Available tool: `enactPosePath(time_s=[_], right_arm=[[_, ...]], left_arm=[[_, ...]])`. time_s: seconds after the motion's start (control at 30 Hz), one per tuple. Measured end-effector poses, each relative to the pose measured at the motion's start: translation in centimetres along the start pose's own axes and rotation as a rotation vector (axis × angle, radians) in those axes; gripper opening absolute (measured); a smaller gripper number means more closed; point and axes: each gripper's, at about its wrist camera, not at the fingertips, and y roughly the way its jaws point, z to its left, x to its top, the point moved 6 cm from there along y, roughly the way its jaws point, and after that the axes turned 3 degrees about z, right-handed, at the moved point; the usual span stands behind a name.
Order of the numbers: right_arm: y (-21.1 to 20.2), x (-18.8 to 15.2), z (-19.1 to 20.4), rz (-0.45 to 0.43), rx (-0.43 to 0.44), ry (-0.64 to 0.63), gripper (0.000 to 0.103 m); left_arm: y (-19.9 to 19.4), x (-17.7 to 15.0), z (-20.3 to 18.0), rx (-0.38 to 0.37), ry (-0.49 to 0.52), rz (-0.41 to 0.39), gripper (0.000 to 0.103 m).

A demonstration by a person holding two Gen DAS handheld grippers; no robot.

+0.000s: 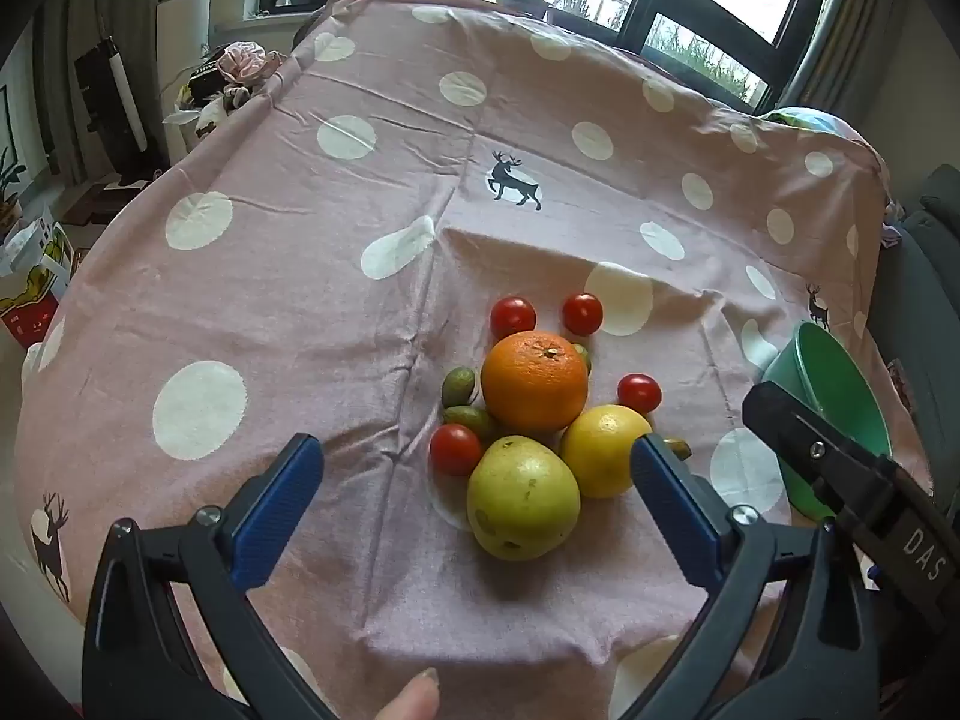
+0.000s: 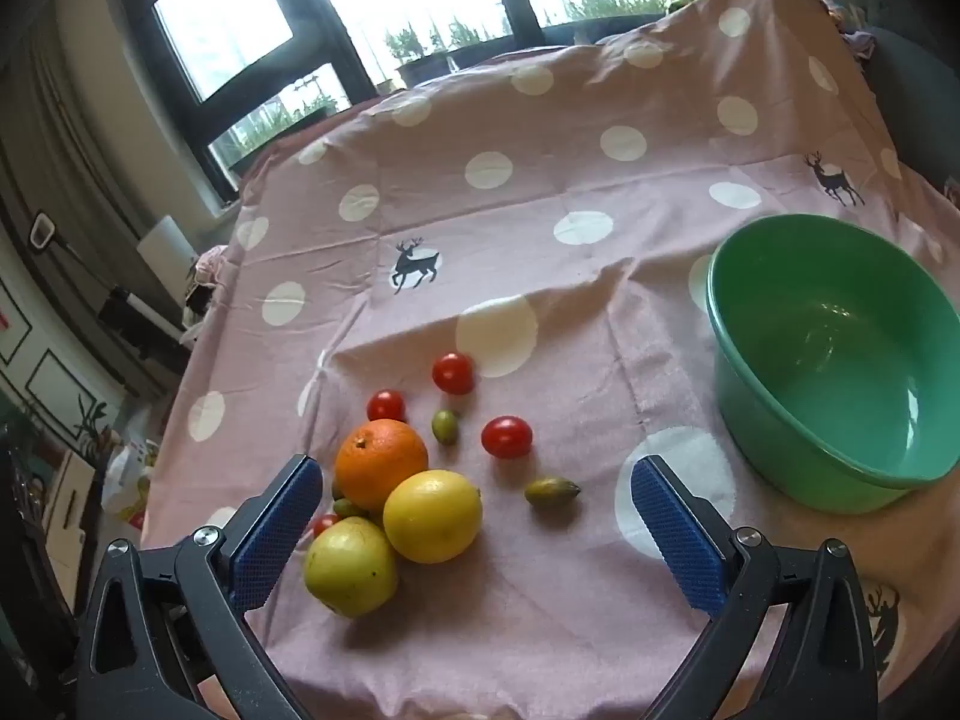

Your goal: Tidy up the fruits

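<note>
The left tool (image 1: 474,468) stood wide open with nothing between its blue pads, low in the frame, just short of the pear (image 1: 523,498). Behind the pear, touching it, lay the lemon (image 1: 600,450) and the orange (image 1: 534,381), with cherry tomatoes (image 1: 513,317) and small green fruits (image 1: 458,386) around them on the pink dotted cloth (image 1: 288,312) over the worktop. The right tool (image 2: 477,510) was open and empty too, the lemon (image 2: 432,516) between its pads' lines; the green bowl (image 2: 798,456) sat empty at right of the frame
</note>
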Motion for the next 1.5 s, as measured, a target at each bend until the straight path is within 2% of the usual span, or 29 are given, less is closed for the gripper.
enactPosePath(time_s=[0.1, 0.17, 0.33, 0.47, 0.8, 1.03, 1.5], right_arm=[[-0.3, -0.1, -0.3, 0.004, -0.002, -0.003, 0.103], [0.8, -0.1, 0.2, 0.026, -0.038, 0.001, 0.103], [0.3, -0.3, -0.1, 0.014, 0.011, 0.046, 0.103], [0.4, -0.2, -0.2, 0.016, 0.0, 0.057, 0.103], [0.2, -0.2, -0.7, 0.007, -0.011, 0.084, 0.103], [0.1, -0.2, -0.9, 0.007, 0.0, 0.096, 0.103], [0.4, -0.4, -1.0, 0.029, 0.011, 0.101, 0.103]], left_arm=[[0.0, 0.2, 0.4, -0.01, -0.01, 0.003, 0.102], [-0.2, 0.3, 1.1, -0.015, -0.017, 0.002, 0.102], [-0.1, 0.6, 1.4, -0.025, -0.024, 0.012, 0.101], [0.2, 0.2, 1.2, -0.032, -0.023, -0.004, 0.101], [1.0, 0.0, 1.1, -0.076, -0.045, 0.02, 0.101], [0.7, 0.2, 1.6, -0.075, -0.081, 0.005, 0.101], [0.8, 0.0, 1.2, -0.075, -0.073, 0.016, 0.095]])
